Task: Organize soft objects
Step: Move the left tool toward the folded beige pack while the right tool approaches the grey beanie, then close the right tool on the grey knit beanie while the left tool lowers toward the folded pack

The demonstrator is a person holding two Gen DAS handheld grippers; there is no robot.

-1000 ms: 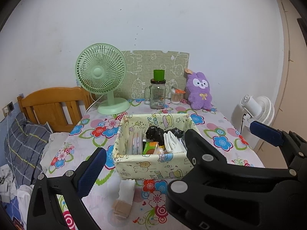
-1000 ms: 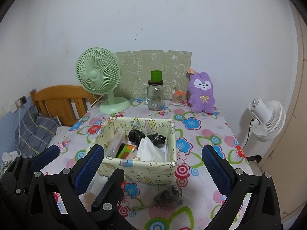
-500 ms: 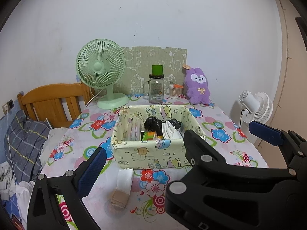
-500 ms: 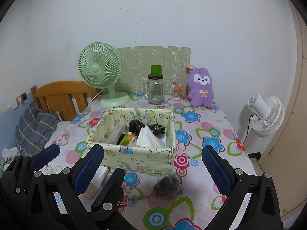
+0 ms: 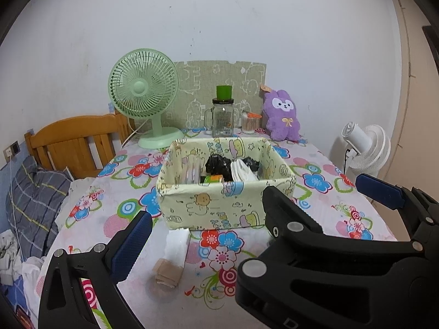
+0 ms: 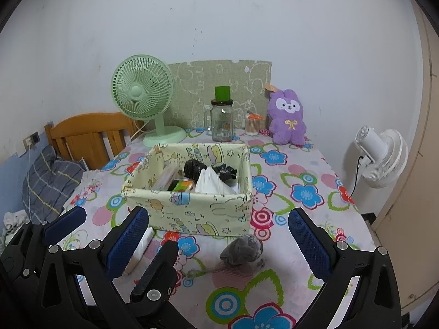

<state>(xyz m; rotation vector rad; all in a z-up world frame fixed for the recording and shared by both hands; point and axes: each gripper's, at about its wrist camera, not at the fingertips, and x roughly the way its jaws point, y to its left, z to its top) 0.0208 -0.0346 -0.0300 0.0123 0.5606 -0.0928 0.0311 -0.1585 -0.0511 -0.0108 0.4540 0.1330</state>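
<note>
A pale yellow fabric basket [image 5: 225, 205] [image 6: 192, 211] stands mid-table and holds black crumpled pieces, a white cloth and a small orange-green pack. In front of it on the left lie a folded white cloth [image 5: 177, 244] and a folded beige piece [image 5: 167, 271]. A grey soft lump [image 6: 242, 250] lies in front of it on the right. A purple plush bunny [image 5: 282, 115] [image 6: 286, 116] leans on the back wall. My left gripper [image 5: 219, 233] and right gripper [image 6: 218, 215] hover side by side before the basket, both open and holding nothing.
At the back stand a green desk fan [image 5: 142, 93], a glass jar with a green lid [image 5: 222, 115] and a small swab pot [image 5: 249, 123]. A wooden headboard [image 5: 74, 137] and bedding lie left. A white fan [image 6: 381, 159] stands beyond the table's right edge.
Both views have drawn back and tipped down a little, so the basket sits higher in frame and more of the near table shows. Both grippers stay open. Nothing on the table has moved.
</note>
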